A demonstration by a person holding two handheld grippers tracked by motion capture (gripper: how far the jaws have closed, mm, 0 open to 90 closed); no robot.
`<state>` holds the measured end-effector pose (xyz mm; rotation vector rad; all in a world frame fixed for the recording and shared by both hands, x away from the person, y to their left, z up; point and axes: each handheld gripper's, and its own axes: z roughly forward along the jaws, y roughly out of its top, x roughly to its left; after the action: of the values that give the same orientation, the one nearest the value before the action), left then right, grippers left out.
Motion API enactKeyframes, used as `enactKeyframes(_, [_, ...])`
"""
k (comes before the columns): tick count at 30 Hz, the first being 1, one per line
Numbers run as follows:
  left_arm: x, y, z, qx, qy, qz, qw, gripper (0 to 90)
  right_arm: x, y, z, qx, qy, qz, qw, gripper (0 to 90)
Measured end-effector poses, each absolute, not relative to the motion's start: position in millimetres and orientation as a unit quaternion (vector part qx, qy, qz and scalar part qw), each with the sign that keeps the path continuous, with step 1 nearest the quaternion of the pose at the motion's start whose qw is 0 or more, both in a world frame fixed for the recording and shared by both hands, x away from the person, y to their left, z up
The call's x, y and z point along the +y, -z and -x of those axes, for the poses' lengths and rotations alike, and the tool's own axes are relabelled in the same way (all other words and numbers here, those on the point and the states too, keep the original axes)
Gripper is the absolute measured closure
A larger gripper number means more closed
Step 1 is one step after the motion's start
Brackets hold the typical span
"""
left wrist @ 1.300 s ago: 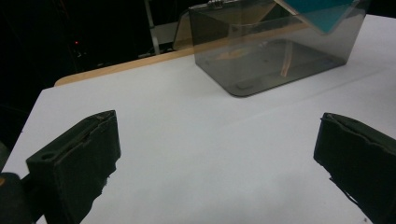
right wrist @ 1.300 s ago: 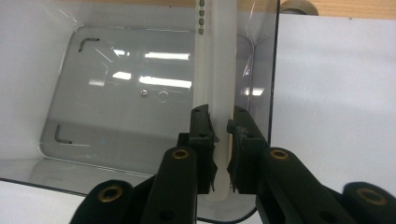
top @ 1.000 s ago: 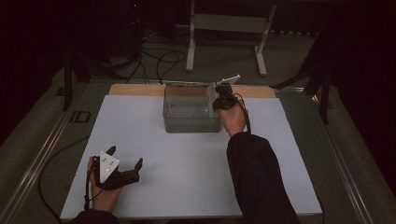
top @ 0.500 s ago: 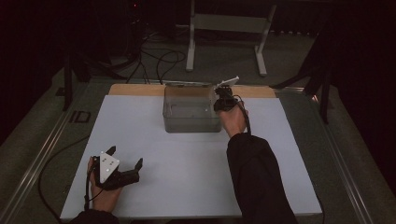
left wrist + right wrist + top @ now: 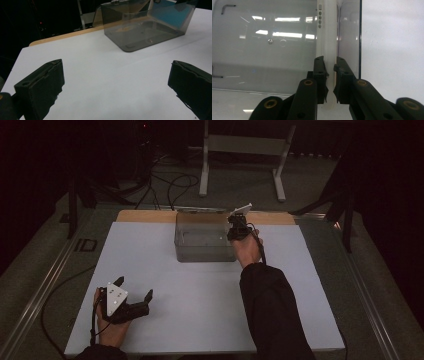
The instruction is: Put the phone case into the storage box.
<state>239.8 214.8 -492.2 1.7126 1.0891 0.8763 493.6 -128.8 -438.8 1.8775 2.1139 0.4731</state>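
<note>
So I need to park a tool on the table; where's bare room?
The white mat is bare between the clear box and the left gripper, and along the left side beside the box. It is crowded at the box's right wall, where the right gripper pinches the wall.
</note>
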Motion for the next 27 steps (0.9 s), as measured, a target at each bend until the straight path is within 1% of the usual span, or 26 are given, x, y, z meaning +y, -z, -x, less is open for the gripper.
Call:
enactKeyframes(8, [214.8, 492.2, -239.6, 0.440, -0.354, -0.692, 0.449, 1.4, -126.1, 441.7, -493.7, 0.728, -0.158, -0.651, 0.145, 81.2])
enactKeyframes(22, [214.8, 492.0, -239.4, 0.440, -0.355, -0.692, 0.449, 1.4, -124.0, 447.0, -493.5, 0.723, -0.159, -0.656, 0.145, 81.2])
enactKeyframes(27, [214.8, 492.1, -239.4, 0.440, -0.355, -0.692, 0.449, 1.4, -123.2, 447.6, -493.1, 0.719, -0.161, -0.659, 0.153, 81.3])
